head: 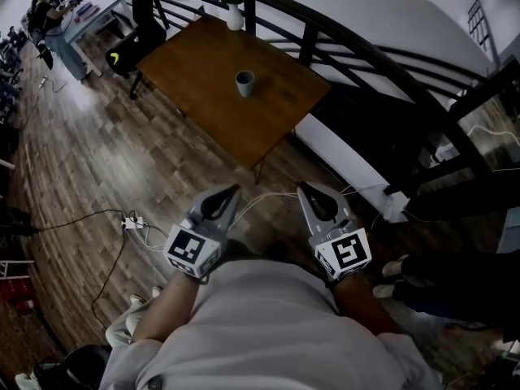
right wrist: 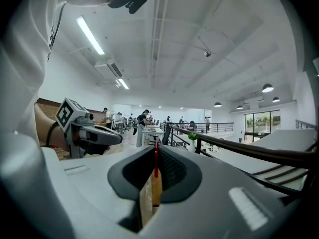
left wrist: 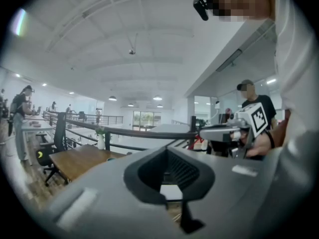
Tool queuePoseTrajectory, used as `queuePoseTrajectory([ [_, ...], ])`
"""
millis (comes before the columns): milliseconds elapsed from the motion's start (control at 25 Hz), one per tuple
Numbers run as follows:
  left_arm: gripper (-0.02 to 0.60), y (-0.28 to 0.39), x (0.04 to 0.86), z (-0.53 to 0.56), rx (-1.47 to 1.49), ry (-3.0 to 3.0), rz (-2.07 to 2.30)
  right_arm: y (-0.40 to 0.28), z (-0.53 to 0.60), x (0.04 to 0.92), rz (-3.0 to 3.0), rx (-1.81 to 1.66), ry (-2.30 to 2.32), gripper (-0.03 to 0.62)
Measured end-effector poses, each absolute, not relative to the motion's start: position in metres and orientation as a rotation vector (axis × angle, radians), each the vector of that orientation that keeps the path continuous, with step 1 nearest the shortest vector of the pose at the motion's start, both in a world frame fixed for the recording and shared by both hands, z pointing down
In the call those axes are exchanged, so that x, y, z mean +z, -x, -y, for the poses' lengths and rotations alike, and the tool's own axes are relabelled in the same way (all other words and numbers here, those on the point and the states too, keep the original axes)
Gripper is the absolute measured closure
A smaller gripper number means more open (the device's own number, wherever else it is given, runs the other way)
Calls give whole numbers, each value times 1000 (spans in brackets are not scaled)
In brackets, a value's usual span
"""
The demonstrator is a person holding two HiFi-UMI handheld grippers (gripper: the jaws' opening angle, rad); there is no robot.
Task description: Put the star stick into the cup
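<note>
right gripper [head: 307, 192] clamped on thin red star stick [right wrist: 155, 161] | left gripper [head: 232, 193] closed, empty | cup [head: 244, 82] well ahead of both | stick probably light, slim, slip-prone; best pinched mid-shaft

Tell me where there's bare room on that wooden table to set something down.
Most of the table is bare. The widest patch lies between the cup and the corner by the black chair; another runs from the cup to the near corner. Only the far corner is taken, by the vase, with the railing close behind that side.
</note>
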State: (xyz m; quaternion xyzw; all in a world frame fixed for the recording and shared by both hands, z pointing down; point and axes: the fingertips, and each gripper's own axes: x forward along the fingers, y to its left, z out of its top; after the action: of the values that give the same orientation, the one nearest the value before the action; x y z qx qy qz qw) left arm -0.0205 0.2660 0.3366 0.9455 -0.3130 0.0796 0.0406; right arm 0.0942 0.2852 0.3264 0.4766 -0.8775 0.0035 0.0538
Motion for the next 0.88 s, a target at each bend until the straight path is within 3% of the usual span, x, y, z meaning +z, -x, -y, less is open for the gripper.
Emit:
queuePoseTrajectory([
  [880,578,-7,365,-86,226,-2846,934,-117,-111,353,2665,112,-1440,571],
])
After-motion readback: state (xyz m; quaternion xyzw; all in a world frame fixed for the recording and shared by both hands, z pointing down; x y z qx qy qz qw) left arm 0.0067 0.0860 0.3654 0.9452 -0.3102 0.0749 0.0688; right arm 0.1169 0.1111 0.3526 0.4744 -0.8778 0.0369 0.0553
